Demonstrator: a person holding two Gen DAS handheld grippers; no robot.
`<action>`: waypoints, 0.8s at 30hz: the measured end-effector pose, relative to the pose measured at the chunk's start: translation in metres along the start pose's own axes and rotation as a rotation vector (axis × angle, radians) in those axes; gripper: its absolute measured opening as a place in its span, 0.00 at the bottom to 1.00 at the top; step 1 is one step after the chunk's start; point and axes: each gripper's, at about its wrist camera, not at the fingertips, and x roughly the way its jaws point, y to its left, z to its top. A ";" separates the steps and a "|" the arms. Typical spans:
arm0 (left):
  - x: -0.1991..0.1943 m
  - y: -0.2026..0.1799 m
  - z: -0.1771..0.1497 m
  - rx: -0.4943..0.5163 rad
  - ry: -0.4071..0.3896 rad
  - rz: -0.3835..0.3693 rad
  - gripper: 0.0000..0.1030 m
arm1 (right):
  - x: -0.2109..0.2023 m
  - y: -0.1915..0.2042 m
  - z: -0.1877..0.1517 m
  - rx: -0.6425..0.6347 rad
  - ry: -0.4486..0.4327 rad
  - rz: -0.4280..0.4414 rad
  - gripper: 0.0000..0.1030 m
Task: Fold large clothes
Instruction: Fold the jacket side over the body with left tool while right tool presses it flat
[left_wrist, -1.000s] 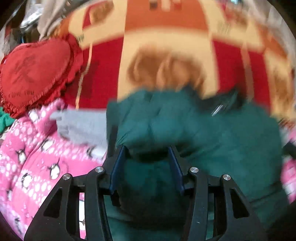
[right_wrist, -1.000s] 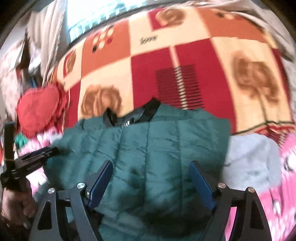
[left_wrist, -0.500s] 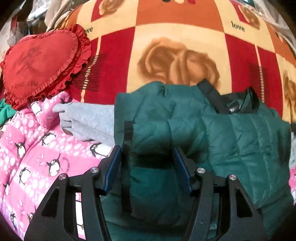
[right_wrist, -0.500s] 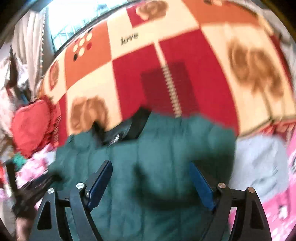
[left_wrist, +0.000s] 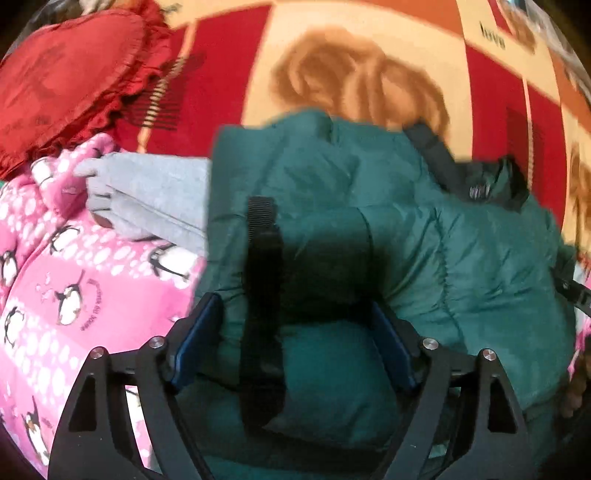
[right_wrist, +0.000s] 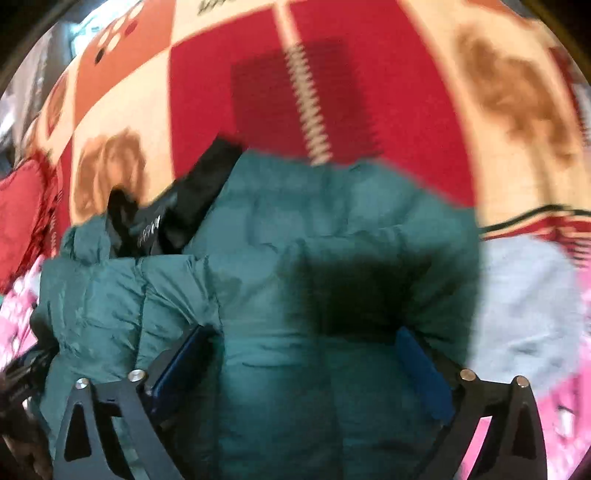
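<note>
Jacket: green quilted puffer jacket (left_wrist: 461, 258), puffy stitched panels, black collar (right_wrist: 192, 192) at 10 o'clock in the right wrist view; lies folded on the blanket, centre of both views.
Strap: black ribbed band (left_wrist: 262, 295) runs lengthwise over the jacket's folded part.
Left gripper (left_wrist: 295, 339): jaws apart and have just been opening; jacket fold sits between the blue pads, whether they touch it cannot be told.
Right gripper (right_wrist: 306, 362): jaws spread wide, have just been opening, jacket beneath, not gripped.
Blanket (left_wrist: 221, 92): plush, red, cream and orange squares, brown rose print.
Cushion (left_wrist: 62, 81): red, heart-shaped, ruffled edge, 10 o'clock.
Grey garment (left_wrist: 159, 192): soft knit, 9 o'clock of jacket.
Pink fleece (left_wrist: 74, 288): penguin print, 8 o'clock.
</note>
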 end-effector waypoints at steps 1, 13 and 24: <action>-0.008 0.001 0.001 -0.006 -0.033 0.014 0.79 | -0.014 0.003 0.003 0.031 -0.031 0.011 0.98; 0.001 -0.034 -0.013 0.172 0.043 0.034 0.83 | 0.007 0.042 -0.074 -0.090 0.136 0.099 1.00; 0.010 -0.006 -0.008 0.013 0.100 -0.064 1.00 | -0.010 0.042 -0.070 -0.079 0.107 0.123 1.00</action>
